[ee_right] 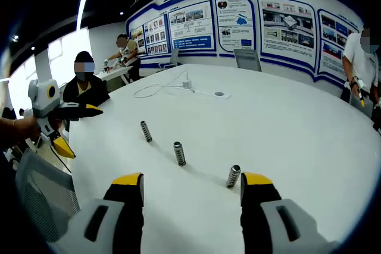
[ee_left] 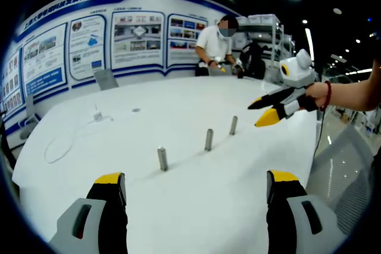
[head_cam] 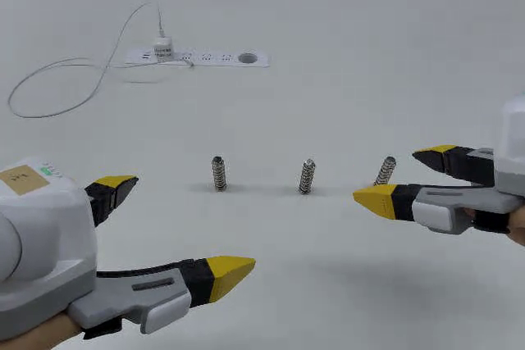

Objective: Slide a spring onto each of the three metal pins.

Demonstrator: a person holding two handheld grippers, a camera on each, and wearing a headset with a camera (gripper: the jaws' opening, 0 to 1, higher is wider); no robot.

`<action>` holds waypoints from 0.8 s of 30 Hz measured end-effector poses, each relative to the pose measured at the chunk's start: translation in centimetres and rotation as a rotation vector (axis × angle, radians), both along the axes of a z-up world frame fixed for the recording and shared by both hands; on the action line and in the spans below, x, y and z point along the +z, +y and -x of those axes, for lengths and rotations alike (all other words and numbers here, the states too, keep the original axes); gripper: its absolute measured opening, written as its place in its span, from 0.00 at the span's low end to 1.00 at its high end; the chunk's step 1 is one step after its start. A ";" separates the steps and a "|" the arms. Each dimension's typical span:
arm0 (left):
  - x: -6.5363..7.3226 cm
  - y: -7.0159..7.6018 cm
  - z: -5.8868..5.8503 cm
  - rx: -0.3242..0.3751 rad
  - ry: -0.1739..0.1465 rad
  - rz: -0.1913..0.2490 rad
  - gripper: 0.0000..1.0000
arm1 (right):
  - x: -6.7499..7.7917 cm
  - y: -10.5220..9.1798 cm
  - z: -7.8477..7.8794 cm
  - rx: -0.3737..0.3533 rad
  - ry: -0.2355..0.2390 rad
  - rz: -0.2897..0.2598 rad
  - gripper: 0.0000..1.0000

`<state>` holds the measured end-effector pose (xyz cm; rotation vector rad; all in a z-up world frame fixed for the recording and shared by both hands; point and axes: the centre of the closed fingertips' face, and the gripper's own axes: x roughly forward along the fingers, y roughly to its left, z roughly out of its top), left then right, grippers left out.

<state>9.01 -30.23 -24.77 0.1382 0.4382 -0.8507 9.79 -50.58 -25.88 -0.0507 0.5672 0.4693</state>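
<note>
Three springs stand upright in a row on the white table point(head_cam: 344, 104): a left spring point(head_cam: 219, 174), a middle spring point(head_cam: 307, 176) and a right spring point(head_cam: 385, 171), which leans a little; any pins inside them are hidden. My left gripper point(head_cam: 174, 227) hangs open at the near left, well short of the row. Open too, my right gripper point(head_cam: 404, 176) has its yellow tips on either side of the right spring, just short of it. From the left gripper view point(ee_left: 196, 185) the springs point(ee_left: 162, 159) lie ahead. Close between the right gripper point(ee_right: 191, 184) jaws rises the right spring point(ee_right: 233, 176).
A white power strip point(head_cam: 197, 58) with a plugged charger and a looping white cable point(head_cam: 57, 79) lies at the far left of the table. People stand and sit beyond the table's edges point(ee_left: 217, 46), point(ee_right: 86, 84). A chair back point(ee_left: 342, 171) sits near the table.
</note>
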 end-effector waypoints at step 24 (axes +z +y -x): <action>-0.5 0.7 0.4 0.035 0.034 -0.015 1.00 | -2.2 -1.9 4.1 -0.006 0.041 -0.034 0.77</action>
